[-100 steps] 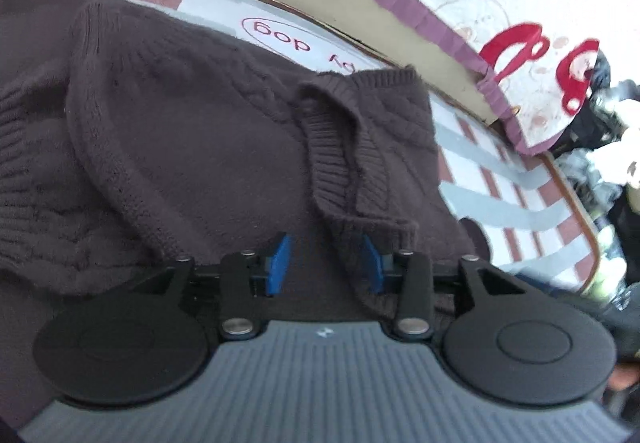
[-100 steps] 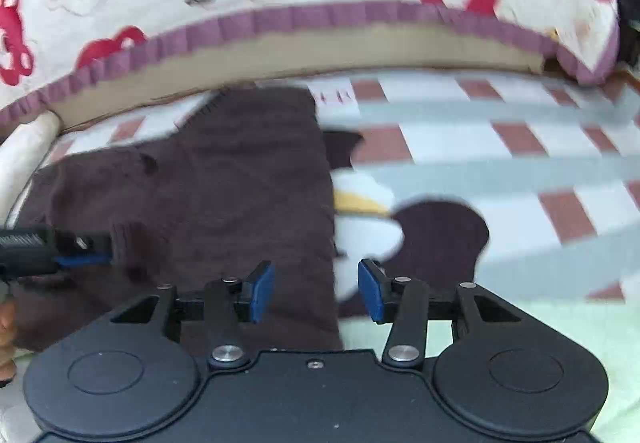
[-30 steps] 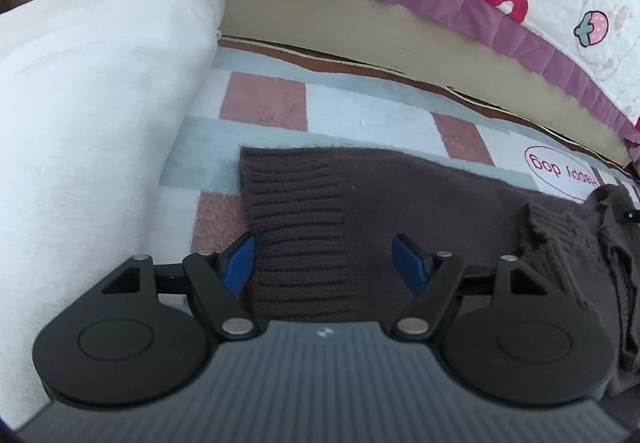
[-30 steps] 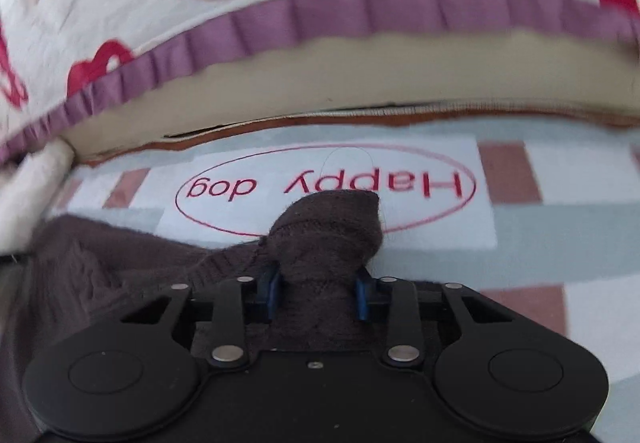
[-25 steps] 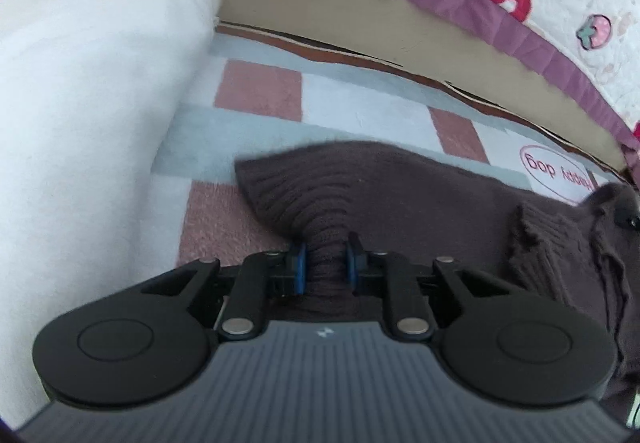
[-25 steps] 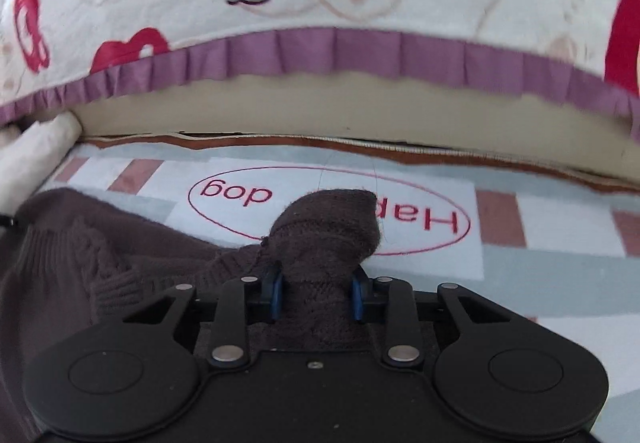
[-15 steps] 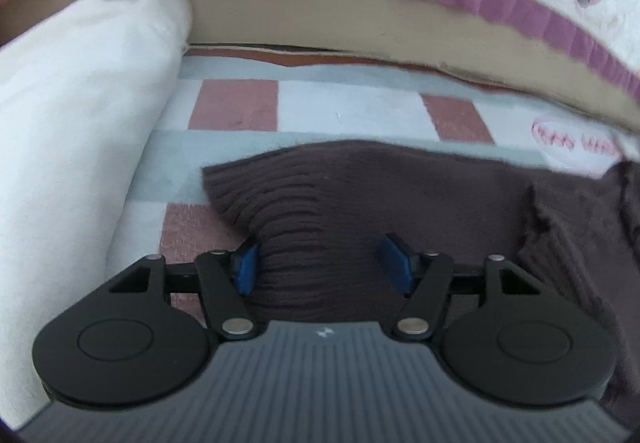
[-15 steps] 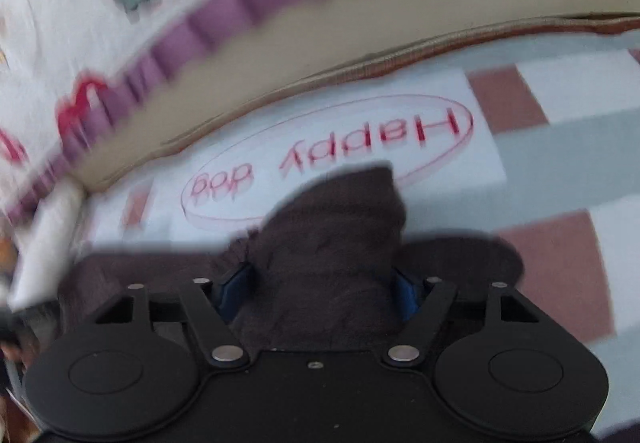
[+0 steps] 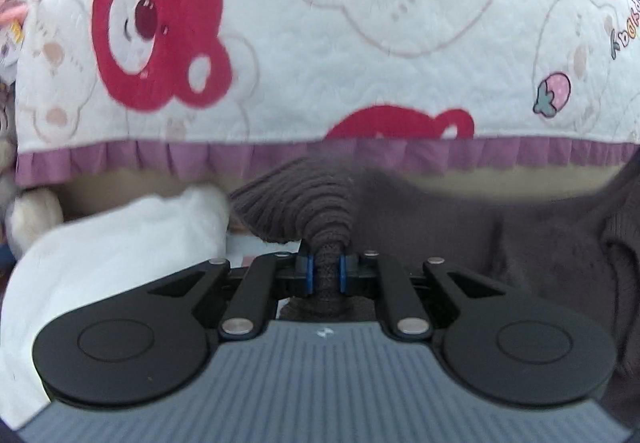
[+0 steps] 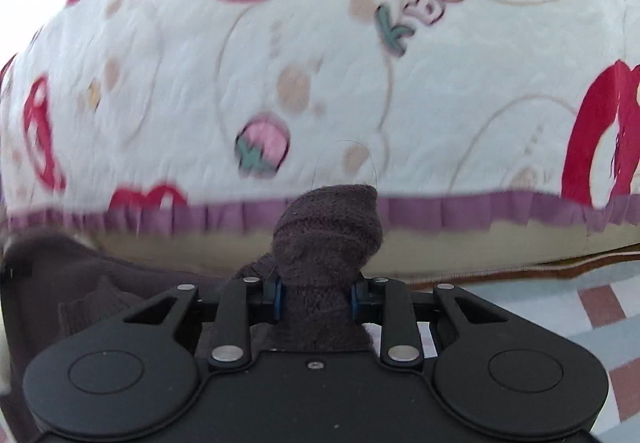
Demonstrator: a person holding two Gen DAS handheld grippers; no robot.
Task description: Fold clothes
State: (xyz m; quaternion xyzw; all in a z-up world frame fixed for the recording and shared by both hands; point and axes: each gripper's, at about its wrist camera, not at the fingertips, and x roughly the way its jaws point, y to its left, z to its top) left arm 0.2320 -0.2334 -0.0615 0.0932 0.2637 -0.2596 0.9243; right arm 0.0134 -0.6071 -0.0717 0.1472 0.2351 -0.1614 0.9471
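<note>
Both the left gripper (image 9: 324, 275) and right gripper (image 10: 315, 301) clamp bunched edges of the dark brown knitted sweater (image 9: 500, 239), whose body stretches between them at centre frame.

A checked mat (image 10: 560, 319) in pink, white and grey carries the dark brown sweater (image 9: 500, 239); a white cushion (image 9: 100, 243) lies at its left end

The bear-print quilt (image 10: 360, 63) carries coloured lettering at the upper right of the right wrist view, roughly "Kbakb", partly blurred. At the right edge of the left wrist view similar letters run vertically, unreadable.
</note>
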